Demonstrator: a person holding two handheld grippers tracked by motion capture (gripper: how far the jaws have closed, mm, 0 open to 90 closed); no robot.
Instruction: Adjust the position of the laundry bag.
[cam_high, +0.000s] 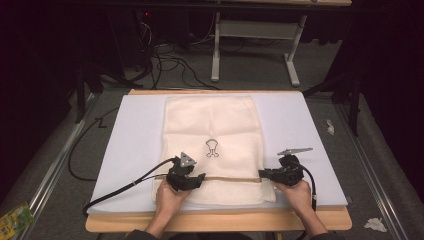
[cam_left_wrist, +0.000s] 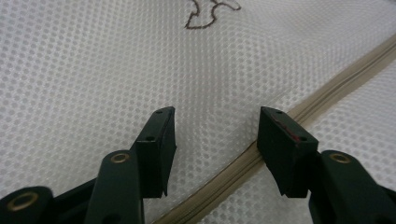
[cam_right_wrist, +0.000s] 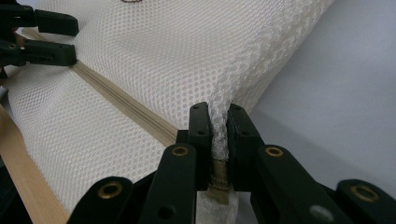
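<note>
while the mesh bag (cam_high: 214, 145) lies flat near the middle of the pale mat (cam_high: 300, 125) on the surface (cam_high: 220, 221), its long axis runs away from the person, far edge close to the mat's far edge, near edge just short of the mat's near edge. bare mat lies open on both sides of the bag, wider on the left than on the right. one zipper (cam_high: 230, 178) crosses the bag from side to side, near the person's end. one small dark emblem (cam_high: 212, 148) sits near the bag's centre.

left claw (cam_high: 187, 181): released, jaws apart, resting over the mesh at the zipper's left part; in the left gripper view (cam_left_wrist: 215, 135) the zipper band passes by the right jaw.

right claw (cam_high: 264, 174): clenched on the bag's right edge at the zipper's end; in the right gripper view (cam_right_wrist: 219, 126) a fold of mesh is pinched upright between the jaws.

count: one bag, one zipper, two claws, two hands.
</note>
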